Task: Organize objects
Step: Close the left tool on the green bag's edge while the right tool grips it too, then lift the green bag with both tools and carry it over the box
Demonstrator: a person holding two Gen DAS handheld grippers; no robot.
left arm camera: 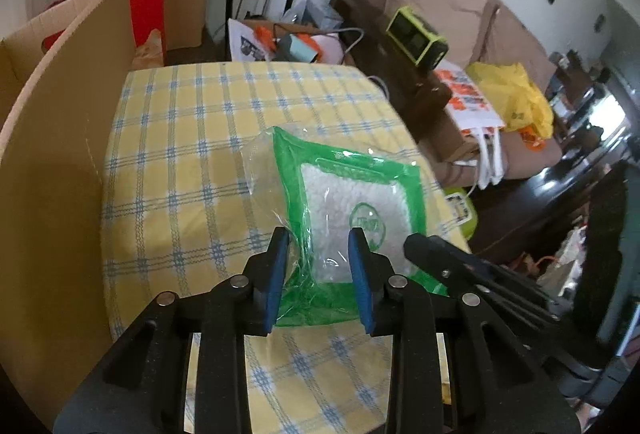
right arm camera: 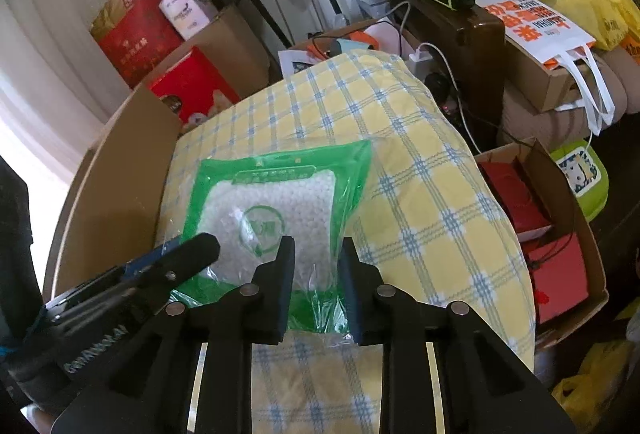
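Left wrist view: left gripper (left arm camera: 320, 274) closed on the near edge of a green-bordered bag of white pellets (left arm camera: 352, 202), the blue pads (left arm camera: 278, 274) pinching crinkled plastic at the bag's near left corner. The bag lies on the yellow checked cloth (left arm camera: 180, 154), toward the table's near right edge, its body stretching away from the gripper. The tip of the right gripper (left arm camera: 432, 246) enters from the right, just beside the bag's near right corner. A cardboard flap (left arm camera: 60, 154) stands along the table's left edge. Right wrist view: right gripper (right arm camera: 318, 282), jaws narrowed on the clear film at the bag's (right arm camera: 280, 202) near right corner, gripping it. The left gripper (right arm camera: 192, 250) comes in from the left over the near left corner. Cloth (right arm camera: 420, 194) falls away to the right; an open cardboard box (right arm camera: 580, 194) with red packets sits below the table's right edge. Judgement: both tools hold the same near edge, one corner each, so the bag hangs ahead of and below them; neither hand is nearer. Whichever way it is carried, the corners must travel level, or the pellets will shift to one side.
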